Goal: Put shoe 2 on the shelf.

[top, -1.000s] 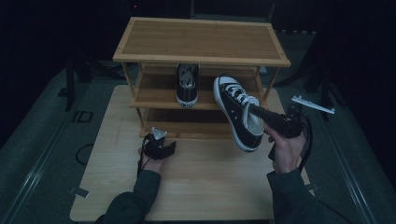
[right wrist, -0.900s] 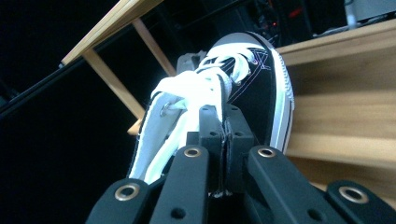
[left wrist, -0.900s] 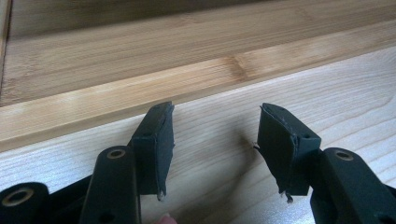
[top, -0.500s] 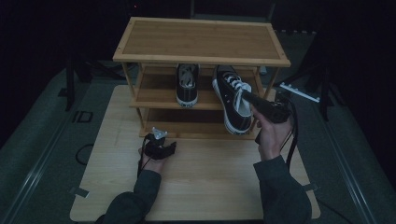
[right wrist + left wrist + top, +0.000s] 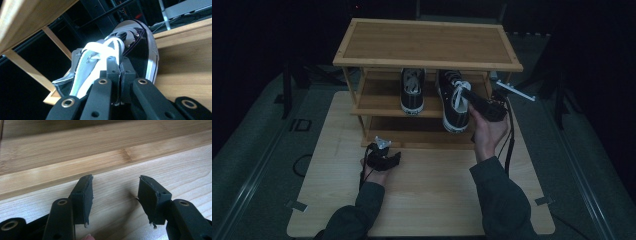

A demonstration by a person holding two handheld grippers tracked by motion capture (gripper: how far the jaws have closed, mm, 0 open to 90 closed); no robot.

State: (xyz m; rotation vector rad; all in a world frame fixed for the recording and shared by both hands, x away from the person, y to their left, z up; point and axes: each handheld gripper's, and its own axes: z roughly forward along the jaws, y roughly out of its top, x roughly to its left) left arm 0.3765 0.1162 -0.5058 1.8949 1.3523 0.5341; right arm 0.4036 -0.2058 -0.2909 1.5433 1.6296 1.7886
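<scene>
Right tongs [image 5: 119, 75] clamped on sneaker [image 5: 140, 50], probably its collar | left tongs [image 5: 115, 192] apart, empty

Black-white sneaker [image 5: 452, 102] — white laces; pale wooden rack [image 5: 427, 45].

High view fixed above, facing forward and down on wooden rack [image 5: 427, 45] at twelve o'clock, left gripper view close over tabletop [image 5: 175, 170], right gripper view tight on shoe [image 5: 135, 52], rack shared
</scene>
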